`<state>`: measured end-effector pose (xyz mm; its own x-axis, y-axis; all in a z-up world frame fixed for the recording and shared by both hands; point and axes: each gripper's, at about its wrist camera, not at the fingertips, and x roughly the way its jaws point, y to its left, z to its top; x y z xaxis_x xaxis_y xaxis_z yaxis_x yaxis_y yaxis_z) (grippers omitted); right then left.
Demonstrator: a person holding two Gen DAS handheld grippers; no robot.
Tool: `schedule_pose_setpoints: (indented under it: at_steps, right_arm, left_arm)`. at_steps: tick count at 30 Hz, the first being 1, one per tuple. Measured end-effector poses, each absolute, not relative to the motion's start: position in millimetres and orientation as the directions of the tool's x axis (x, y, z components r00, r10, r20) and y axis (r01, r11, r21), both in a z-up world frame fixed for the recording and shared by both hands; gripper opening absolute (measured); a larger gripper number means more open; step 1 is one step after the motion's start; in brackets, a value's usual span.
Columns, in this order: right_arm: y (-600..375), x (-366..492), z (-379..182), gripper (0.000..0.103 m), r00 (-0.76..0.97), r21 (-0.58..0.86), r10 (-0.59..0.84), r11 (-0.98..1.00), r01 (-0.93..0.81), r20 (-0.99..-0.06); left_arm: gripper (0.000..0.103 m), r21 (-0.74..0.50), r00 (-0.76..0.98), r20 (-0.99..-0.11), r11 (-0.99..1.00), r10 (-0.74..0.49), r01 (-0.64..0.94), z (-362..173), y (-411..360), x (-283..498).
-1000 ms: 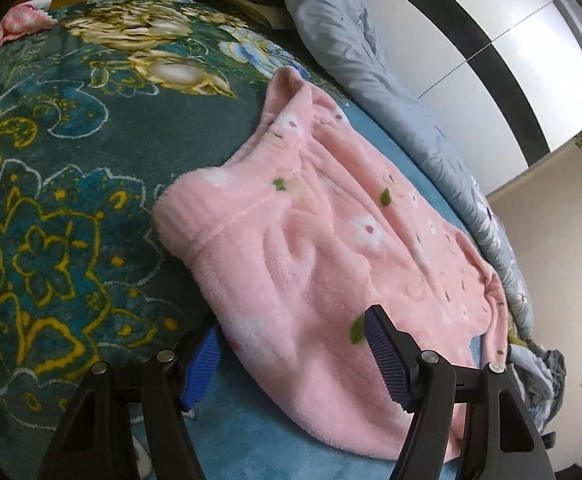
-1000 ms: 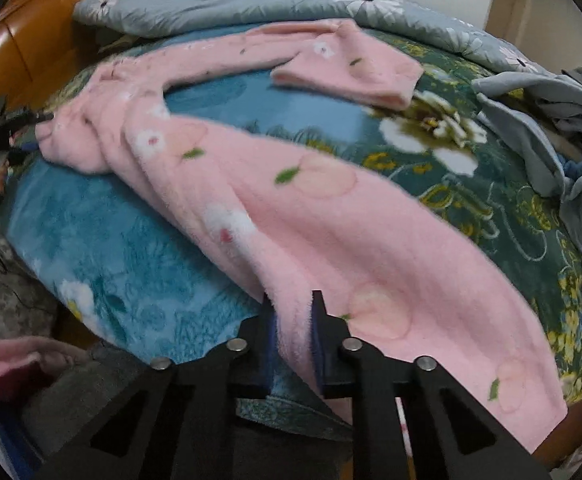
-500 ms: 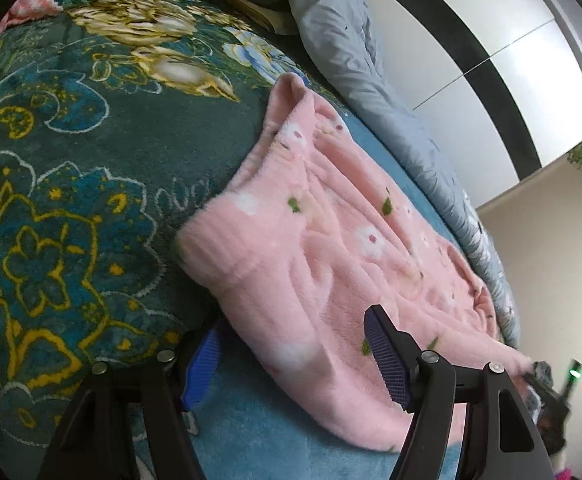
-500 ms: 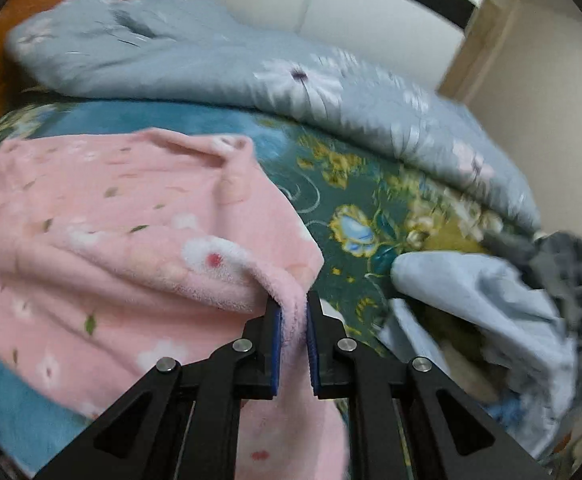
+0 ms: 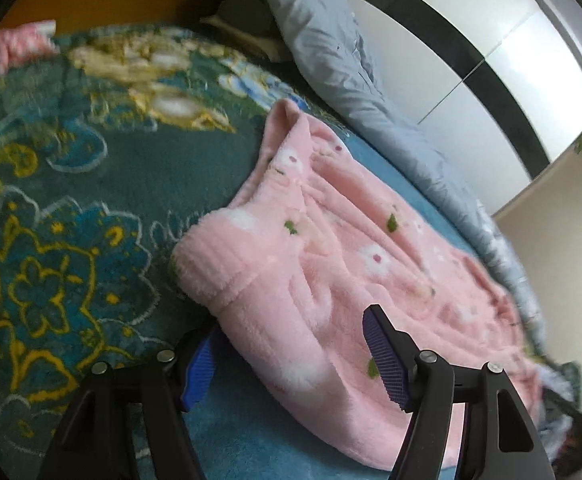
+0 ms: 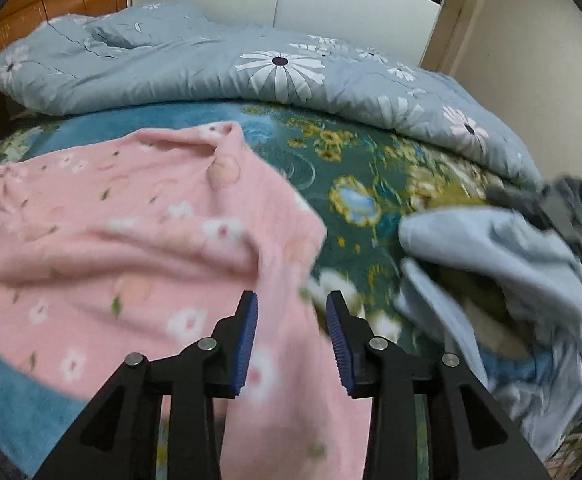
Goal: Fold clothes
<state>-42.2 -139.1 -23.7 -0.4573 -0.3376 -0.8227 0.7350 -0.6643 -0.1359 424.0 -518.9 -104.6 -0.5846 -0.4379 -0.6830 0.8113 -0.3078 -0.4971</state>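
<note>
Right wrist view first: a bed spread with a dark green and blue floral blanket point(image 6: 375, 184) fills most of the frame, and a grey-blue daisy-print quilt point(image 6: 219, 64) is heaped along its far side against a white wardrobe point(image 6: 355, 4). A wooden headboard point(image 6: 31, 12) shows at the upper left. The pink fleece garment point(image 6: 131, 232), printed with small white flowers and green leaves, lies across the left half of the blanket, one strip of it trailing down toward the camera. A crumpled pale blue garment point(image 6: 499, 264) sits at the right, well apart from the quilt's daisies, with darker grey cloth behind it. The right gripper point(image 6: 291, 334) has its jaws parted by a moderate gap; the pink strip passes between and below them, and no pad is pressed on it.

From the left wrist view, the same pink fleece garment point(image 5: 331, 264) lies on the blanket point(image 5: 59, 208), its ribbed cuff end point(image 5: 207, 268) nearest the tool. The left gripper point(image 5: 287, 354) stands wide open, straddling the near edge of the fleece, its blue pads point(image 5: 383, 360) clear of the cloth as far as can be seen.
</note>
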Motion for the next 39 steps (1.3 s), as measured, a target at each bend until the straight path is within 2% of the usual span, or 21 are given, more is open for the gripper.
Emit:
schedule_pose_setpoints:
  at_steps: [3,5,7,10,13,22,25,27,29,33,35,39]
  right_arm:
    - [-108,-16,-29,0.040,-0.408,-0.078,-0.352,-0.669,0.739,-0.843]
    - [-89,4,-42,0.051,-0.343,-0.027,-0.370,-0.645,0.764,-0.863]
    - [-77,24,-59,0.055,-0.265,0.015,-0.378,-0.597,0.802,-0.887]
    - [-69,45,-86,0.055,-0.225,0.001,-0.324,-0.572,0.820,-0.919]
    - [-65,57,-97,0.060,-0.239,-0.011,-0.316,-0.582,0.813,-0.918]
    - [-77,64,-103,0.061,-0.323,-0.124,-0.228,-0.609,0.784,-0.919]
    - [-76,62,-104,0.061,-0.325,-0.121,-0.225,-0.622,0.773,-0.919]
    - [-76,61,-105,0.059,-0.328,-0.121,-0.220,-0.633,0.764,-0.919]
    - [-77,60,-104,0.047,-0.342,-0.139,-0.203,-0.642,0.754,-0.917]
    - [-75,56,-103,0.034,-0.362,-0.160,-0.180,-0.661,0.733,-0.915]
    - [-74,54,-101,0.024,-0.368,-0.170,-0.167,-0.667,0.725,-0.915]
    - [-74,50,-96,0.017,-0.353,-0.150,-0.167,-0.682,0.715,-0.921]
  left_arm:
    - [0.071,-0.432,-0.540,-0.702,-0.325,-0.464,0.841,-104,-511,416]
    - [0.071,-0.413,-0.530,-0.706,-0.334,-0.470,0.847,-105,-509,411]
    - [0.071,-0.394,-0.515,-0.714,-0.335,-0.474,0.856,-107,-508,407]
    - [0.071,-0.360,-0.485,-0.727,-0.333,-0.486,0.872,-109,-507,401]
    - [0.071,-0.320,-0.454,-0.735,-0.332,-0.504,0.887,-110,-506,395]
    - [0.071,-0.238,-0.396,-0.735,-0.338,-0.550,0.911,-113,-498,387]
    - [0.071,-0.227,-0.388,-0.735,-0.339,-0.556,0.913,-115,-497,386]
    - [0.072,-0.222,-0.385,-0.733,-0.339,-0.560,0.914,-116,-497,385]
    - [0.073,-0.215,-0.380,-0.734,-0.339,-0.563,0.916,-116,-497,384]
    - [0.073,-0.200,-0.370,-0.733,-0.339,-0.571,0.919,-117,-495,383]
    - [0.073,-0.205,-0.373,-0.731,-0.339,-0.571,0.918,-117,-496,383]
    - [0.073,-0.205,-0.374,-0.732,-0.339,-0.570,0.918,-117,-496,383]
